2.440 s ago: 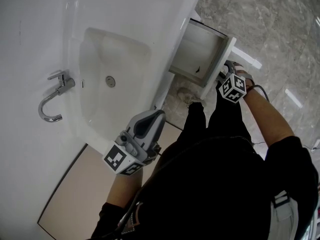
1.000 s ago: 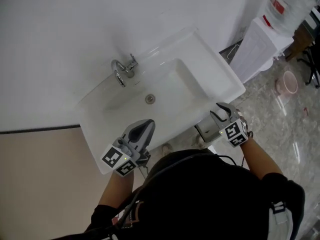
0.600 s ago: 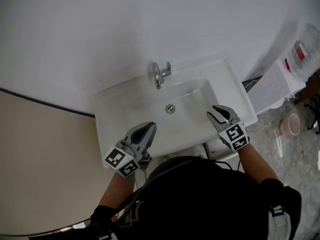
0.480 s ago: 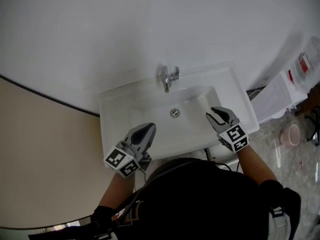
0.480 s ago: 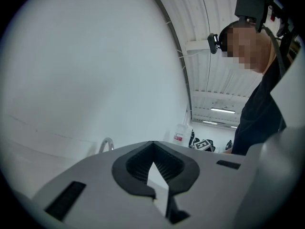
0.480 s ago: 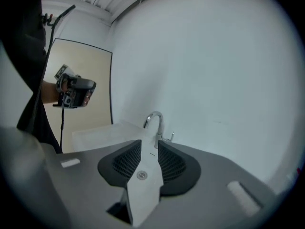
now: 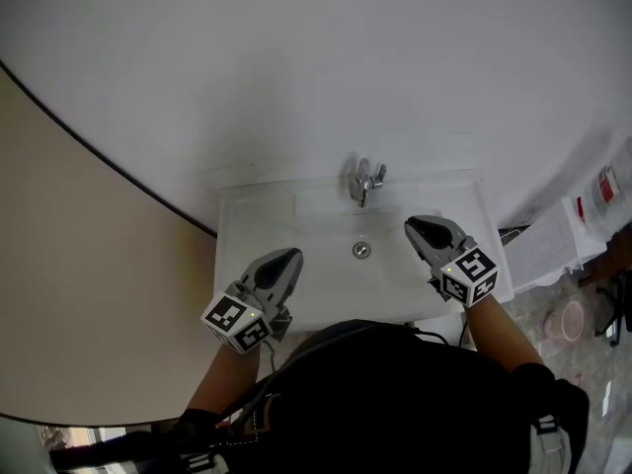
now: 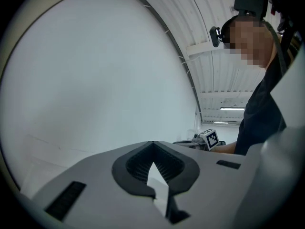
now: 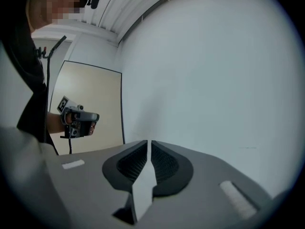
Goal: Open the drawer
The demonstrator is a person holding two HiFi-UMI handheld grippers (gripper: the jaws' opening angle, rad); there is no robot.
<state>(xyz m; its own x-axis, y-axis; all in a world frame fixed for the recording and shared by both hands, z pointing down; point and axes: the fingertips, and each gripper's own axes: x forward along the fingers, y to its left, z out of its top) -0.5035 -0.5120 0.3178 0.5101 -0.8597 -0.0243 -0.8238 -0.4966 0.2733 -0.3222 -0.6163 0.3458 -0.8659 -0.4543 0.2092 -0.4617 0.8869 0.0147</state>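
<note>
The drawer shows in no current view; the person's dark torso and the white washbasin [image 7: 259, 227] cover where it was. In the head view my left gripper [image 7: 287, 256] hovers over the basin's left front, shut and holding nothing. My right gripper [image 7: 414, 226] hangs over the basin's right side. Its jaws have just been closing and now leave only a thin slit, with nothing between them. The left gripper view shows the left gripper [image 8: 152, 143] aimed at a bare white wall. The right gripper view shows the right gripper [image 9: 148, 142] facing the same wall.
A chrome faucet [image 7: 363, 181] stands at the basin's back, with the drain [image 7: 361, 250] below it. A white cabinet [image 7: 551, 247], a water bottle [image 7: 606, 190] and a pink bucket [image 7: 571, 320] sit at the right. A beige wall panel [image 7: 89, 294] fills the left.
Both grippers have lifted from beside the open drawer to above the basin. The right jaws have narrowed from wide apart to a slit. The drawer has passed out of view.
</note>
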